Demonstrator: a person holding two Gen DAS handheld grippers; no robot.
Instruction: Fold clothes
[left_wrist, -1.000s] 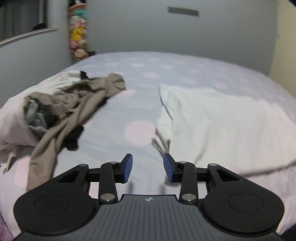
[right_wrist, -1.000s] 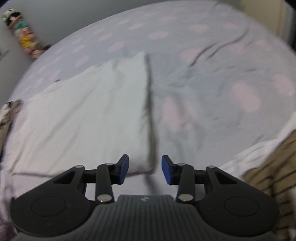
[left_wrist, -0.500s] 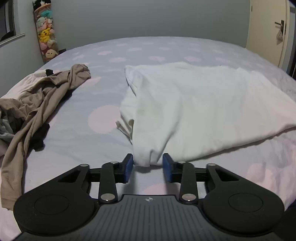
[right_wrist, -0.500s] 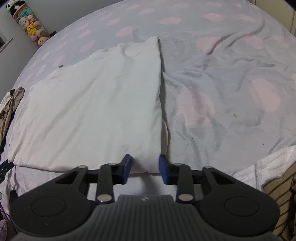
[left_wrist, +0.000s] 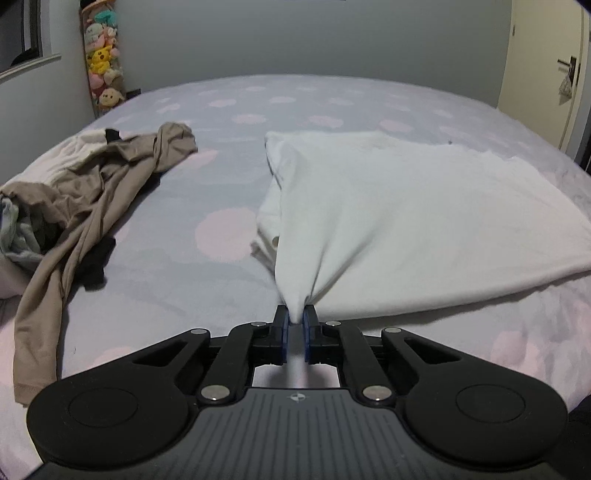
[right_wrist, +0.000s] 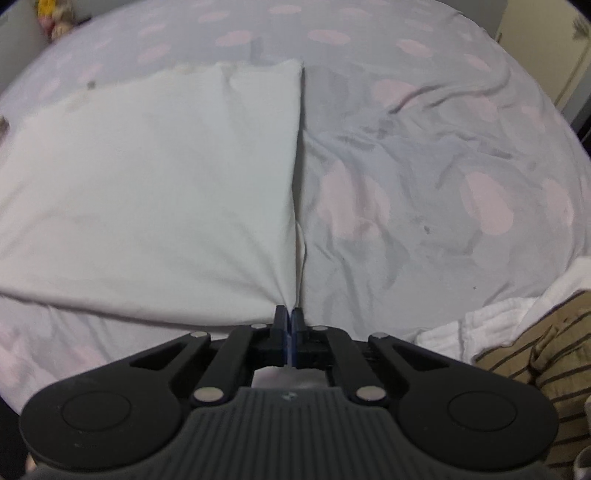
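Note:
A white garment (left_wrist: 406, 214) lies spread on the bed, folded flat, and also shows in the right wrist view (right_wrist: 155, 184). My left gripper (left_wrist: 295, 317) is shut on its near left corner, and the cloth is pulled into a taut peak at the fingertips. My right gripper (right_wrist: 288, 315) is shut on the garment's near right corner, at the end of its straight right edge. Both corners are lifted slightly off the sheet.
The bed has a lilac sheet with pink dots (left_wrist: 221, 236). A pile of tan and grey clothes (left_wrist: 85, 199) lies to the left. A white towel and a tan striped garment (right_wrist: 535, 350) lie at the right. Plush toys (left_wrist: 101, 74) hang at the back wall.
Both grippers were open and moved up to the garment's near corners. Now both have shut on the cloth and pull it taut.

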